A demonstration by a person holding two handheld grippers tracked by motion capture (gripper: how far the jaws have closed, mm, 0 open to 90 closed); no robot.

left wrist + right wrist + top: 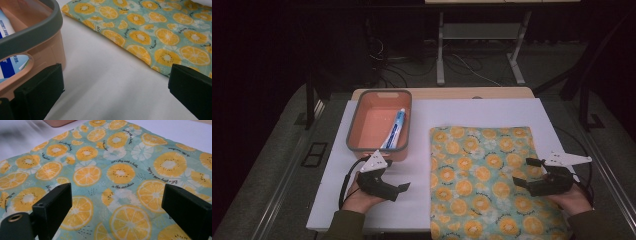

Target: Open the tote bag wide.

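We are holding the left gripper (398, 191) low over the bare white table (377, 210), just in front of the orange bin (357, 131); its jaws are standing spread wide with nothing between them, and in the left gripper view one jaw is sitting right beside the bin's near wall (47, 50), though we cannot tell whether it is touching. Inside the bin a toothpaste tube (396, 129) is lying lengthwise along the right wall, its cap end toward the far side; through the bin's handle slot we are seeing its blue and white print (15, 63). We are holding the right gripper (524, 174) above the right part of the citrus-print cloth (477, 175); its jaws are also spread apart and gripping nothing, and in the right gripper view the cloth (120, 172) is lying flat beneath and between them. The cloth is spreading over the right half of the table, its near edge reaching the table's front; its left edge (117, 41) is lying near the bin but apart from it.
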